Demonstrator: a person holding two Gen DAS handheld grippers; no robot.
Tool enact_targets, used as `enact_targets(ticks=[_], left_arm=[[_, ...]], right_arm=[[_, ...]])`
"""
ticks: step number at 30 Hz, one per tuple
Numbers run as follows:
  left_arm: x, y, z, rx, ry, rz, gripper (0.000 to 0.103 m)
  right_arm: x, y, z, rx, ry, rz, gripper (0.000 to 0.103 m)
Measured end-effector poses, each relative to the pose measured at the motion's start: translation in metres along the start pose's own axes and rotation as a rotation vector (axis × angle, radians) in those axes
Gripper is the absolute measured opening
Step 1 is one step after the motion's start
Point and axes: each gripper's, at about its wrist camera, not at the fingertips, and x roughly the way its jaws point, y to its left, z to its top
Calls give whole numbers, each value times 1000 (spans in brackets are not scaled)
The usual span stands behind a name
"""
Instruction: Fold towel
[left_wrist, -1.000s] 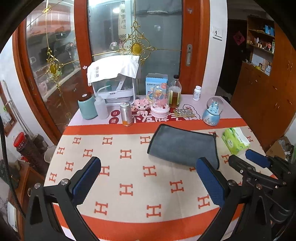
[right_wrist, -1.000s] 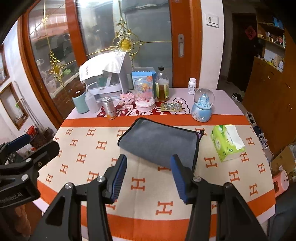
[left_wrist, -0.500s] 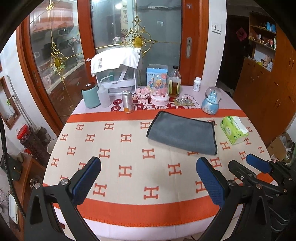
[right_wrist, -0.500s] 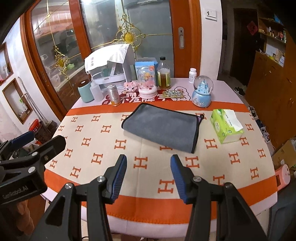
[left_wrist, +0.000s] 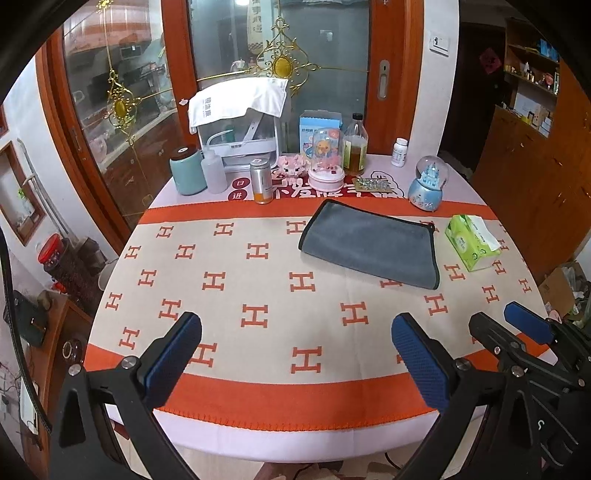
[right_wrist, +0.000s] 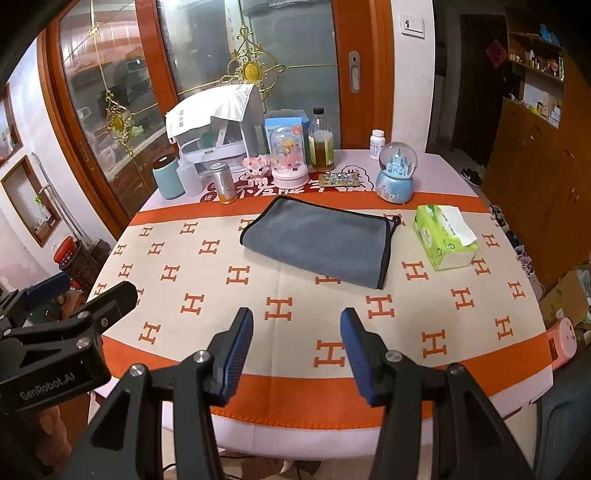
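**Towel folded, both grippers free at the table's near edge**

The grey towel (left_wrist: 369, 247) lies folded flat toward the far right of the tablecloth (left_wrist: 258, 280), just beside the green tissue pack (left_wrist: 471, 242). Bare cloth stretches between it and me. My left gripper (left_wrist: 295, 354) is spread wide, holding nothing. My right gripper (right_wrist: 296, 350) is moderately open, also holding nothing.
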Motion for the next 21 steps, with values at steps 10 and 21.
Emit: enact_targets(ticks=[10,21], left_arm=[[1,7,-4,-26,16,1,102],[3,8,-5,-20,21,2,102]], right_arm=[[-1,9,-2,-19,3,4,50],[0,10,-2,-25,3,1,50]])
